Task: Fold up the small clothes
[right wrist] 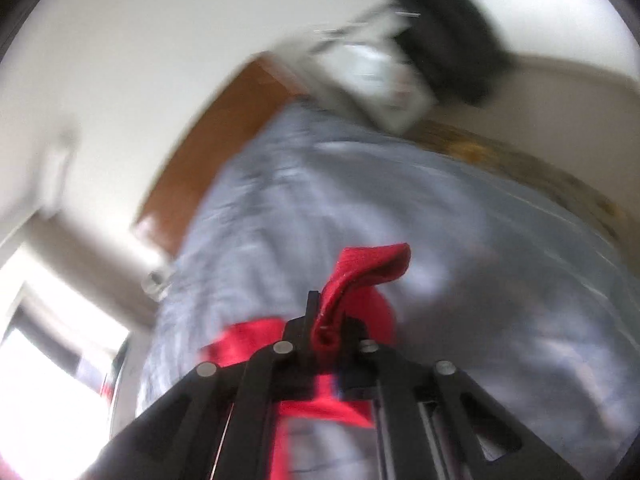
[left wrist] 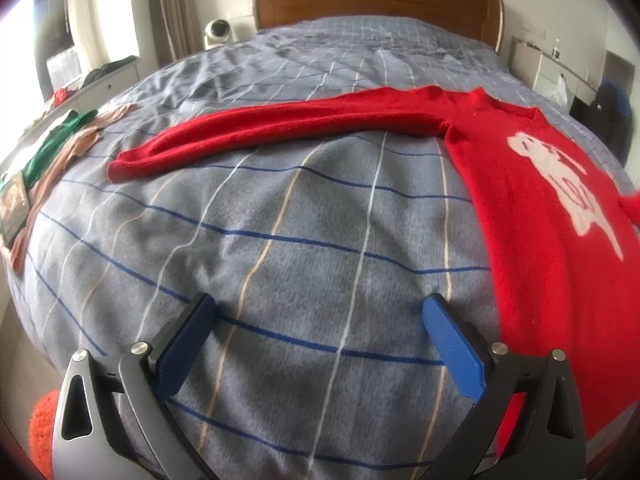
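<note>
A red sweater [left wrist: 532,208] with a white animal figure lies flat on the grey checked bedspread [left wrist: 280,208]. One long sleeve [left wrist: 280,128] stretches out to the left. My left gripper [left wrist: 320,320] is open and empty, low over the bedspread, left of the sweater's body. In the blurred right wrist view, my right gripper [right wrist: 330,320] is shut on a red sleeve cuff [right wrist: 368,268] of the sweater and holds it lifted above the bed.
Green and tan clothes [left wrist: 60,148] lie at the bed's left edge by a book [left wrist: 14,204]. A wooden headboard [left wrist: 376,4] stands at the far end. A white nightstand [left wrist: 540,64] is at the right. An orange fuzzy thing [left wrist: 40,432] shows bottom left.
</note>
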### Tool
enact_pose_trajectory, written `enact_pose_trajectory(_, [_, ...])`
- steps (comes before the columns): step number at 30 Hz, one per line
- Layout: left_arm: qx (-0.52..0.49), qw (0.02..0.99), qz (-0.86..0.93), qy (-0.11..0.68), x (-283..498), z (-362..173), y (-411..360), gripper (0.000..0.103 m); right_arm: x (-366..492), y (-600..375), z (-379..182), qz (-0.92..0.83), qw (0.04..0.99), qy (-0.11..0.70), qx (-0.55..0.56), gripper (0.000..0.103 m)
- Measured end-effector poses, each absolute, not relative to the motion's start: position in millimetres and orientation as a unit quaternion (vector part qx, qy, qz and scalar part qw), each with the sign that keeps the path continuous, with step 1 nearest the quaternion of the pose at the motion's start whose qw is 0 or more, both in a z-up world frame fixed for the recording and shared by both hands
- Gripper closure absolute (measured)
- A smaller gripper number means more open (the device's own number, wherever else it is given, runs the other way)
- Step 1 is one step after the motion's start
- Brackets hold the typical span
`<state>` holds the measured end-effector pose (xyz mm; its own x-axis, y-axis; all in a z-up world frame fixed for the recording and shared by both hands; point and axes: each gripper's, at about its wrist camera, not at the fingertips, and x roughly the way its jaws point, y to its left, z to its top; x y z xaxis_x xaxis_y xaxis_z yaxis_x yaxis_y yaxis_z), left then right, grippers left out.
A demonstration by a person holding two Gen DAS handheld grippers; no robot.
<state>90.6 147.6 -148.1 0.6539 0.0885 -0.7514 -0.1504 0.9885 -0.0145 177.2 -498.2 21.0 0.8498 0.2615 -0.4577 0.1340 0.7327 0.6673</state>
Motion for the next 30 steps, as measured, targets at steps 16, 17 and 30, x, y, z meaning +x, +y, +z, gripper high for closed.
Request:
enact_pose_trajectory(16, [-0.030, 0.910, 0.062, 0.410, 89, -149, 148, 0.000, 302, -175, -10, 0.302, 0.803, 0.428, 0.284, 0.010])
enact_pose_trajectory(17, [-0.030, 0.909, 0.062, 0.410, 90, -149, 148, 0.000, 300, -178, -19, 0.301, 0.798, 0.433, 0.292, 0.010])
enact_pose_trajectory(30, [-0.029, 0.909, 0.073, 0.409, 92, -153, 145, 0.000, 193, -388, -118, 0.025, 0.859, 0.452, 0.240, 0.010])
